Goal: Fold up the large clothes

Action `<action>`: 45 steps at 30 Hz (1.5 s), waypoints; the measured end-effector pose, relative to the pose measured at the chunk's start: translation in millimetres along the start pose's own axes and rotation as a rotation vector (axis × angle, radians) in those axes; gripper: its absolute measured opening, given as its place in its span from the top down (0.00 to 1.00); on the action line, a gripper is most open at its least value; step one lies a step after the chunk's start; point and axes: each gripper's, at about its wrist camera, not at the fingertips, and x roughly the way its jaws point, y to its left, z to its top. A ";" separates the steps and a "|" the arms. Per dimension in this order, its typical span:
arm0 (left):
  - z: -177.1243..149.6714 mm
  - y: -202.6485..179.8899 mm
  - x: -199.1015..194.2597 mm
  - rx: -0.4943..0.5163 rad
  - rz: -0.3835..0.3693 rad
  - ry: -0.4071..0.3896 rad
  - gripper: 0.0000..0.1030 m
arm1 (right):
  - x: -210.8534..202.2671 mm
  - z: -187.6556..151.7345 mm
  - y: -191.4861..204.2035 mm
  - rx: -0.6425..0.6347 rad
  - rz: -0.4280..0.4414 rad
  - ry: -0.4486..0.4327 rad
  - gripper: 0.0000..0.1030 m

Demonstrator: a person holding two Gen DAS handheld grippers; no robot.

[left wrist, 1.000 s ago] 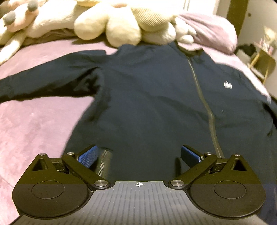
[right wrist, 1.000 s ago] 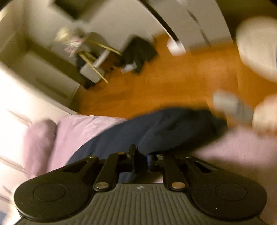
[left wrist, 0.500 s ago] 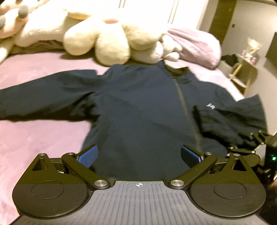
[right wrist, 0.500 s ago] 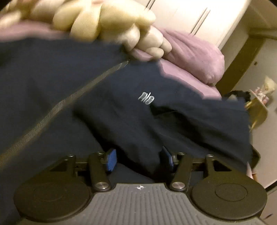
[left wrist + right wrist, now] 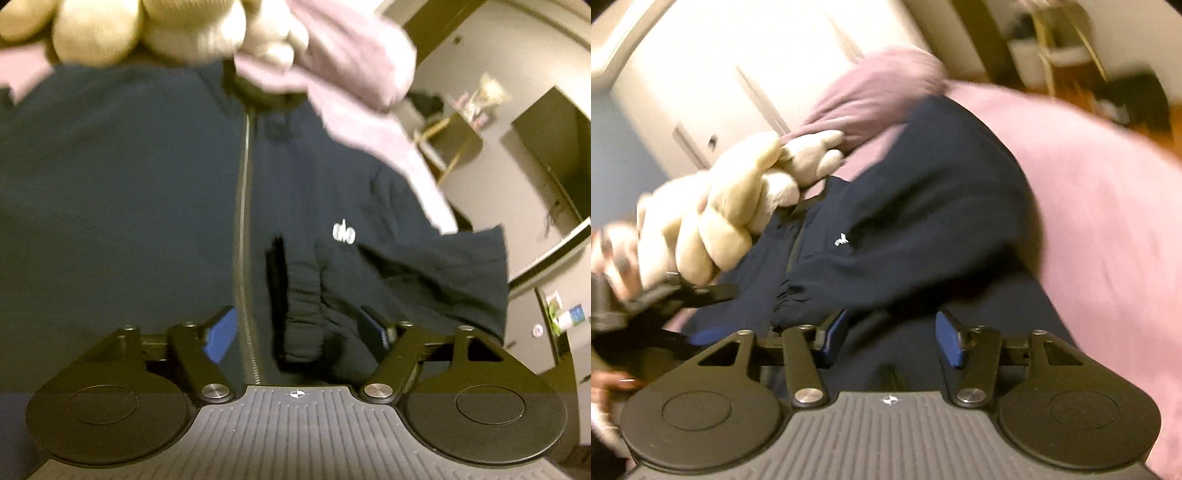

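A dark navy zip jacket (image 5: pixel 147 192) is laid front-up on a pink bedspread (image 5: pixel 1108 229). Its long axis follows the zipper (image 5: pixel 242 206), which runs from the hem at the near edge of the bed to the collar (image 5: pixel 255 94) at the far edge, where cream plush toys (image 5: pixel 155 26) and a pink pillow (image 5: pixel 354 62) are set. A small white logo (image 5: pixel 343 233) is seen on the chest, on the side toward the bed's right edge. The sleeve (image 5: pixel 436 273) on that side is folded inward across the chest, its gathered cuff (image 5: pixel 303 314) lying just beside the zipper and pointing toward the hem.

In the left wrist view the left gripper (image 5: pixel 304 332) is held low over the jacket near the hem. Its jaws are closing; the zipper and the cuff are seen between the blue pads (image 5: pixel 221 334), which are not pressed on the cloth. In the right wrist view the right gripper (image 5: pixel 892 341) is held over the jacket's right side. Its jaws are partly spread and closing, with dark cloth below the gap and no fold pinched. The left gripper (image 5: pixel 665 295) is seen, blurred, at the left of that view, beside the plush toys (image 5: pixel 738 199). A small table (image 5: pixel 447 136) is seen on the floor past the bed's right edge.
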 end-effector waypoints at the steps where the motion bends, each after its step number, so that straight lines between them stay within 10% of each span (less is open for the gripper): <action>1: 1.3 1.3 9.5 -0.010 0.007 0.019 0.32 | -3.7 -4.5 -8.5 0.035 0.013 0.006 0.54; 4: 3.9 4.5 23.5 -0.056 -0.022 0.021 0.59 | -7.4 -15.3 -23.8 0.085 0.020 0.020 0.54; 12: 7.5 -0.8 20.3 -0.056 -0.034 0.013 0.91 | 1.6 -25.5 -26.5 0.099 0.012 0.026 0.54; 15: 17.3 10.6 -15.3 -0.018 0.033 -0.046 0.91 | 1.0 -23.5 -23.3 0.088 0.000 0.027 0.54; 20: 25.8 39.4 -65.8 0.141 0.362 -0.174 0.90 | -2.8 -14.2 -20.6 0.063 -0.053 -0.011 0.54; 23: 24.5 60.8 -80.1 0.068 0.276 -0.181 0.79 | -3.4 -10.5 -19.6 0.066 -0.052 -0.022 0.54; 25: 21.8 69.4 -79.2 0.014 0.218 -0.182 0.39 | -0.6 -8.7 -14.7 0.072 -0.028 -0.023 0.54; 26: 20.8 71.1 -74.9 0.005 0.198 -0.182 0.36 | 2.2 -7.6 -11.3 0.072 -0.011 -0.020 0.54; 33: 26.8 69.2 -57.1 -0.012 0.226 -0.180 0.90 | 35.4 5.7 7.3 0.121 0.063 0.015 0.53; 45: 59.6 75.2 -105.8 0.134 0.435 -0.355 0.91 | 96.9 49.6 -14.1 0.334 0.033 -0.013 0.43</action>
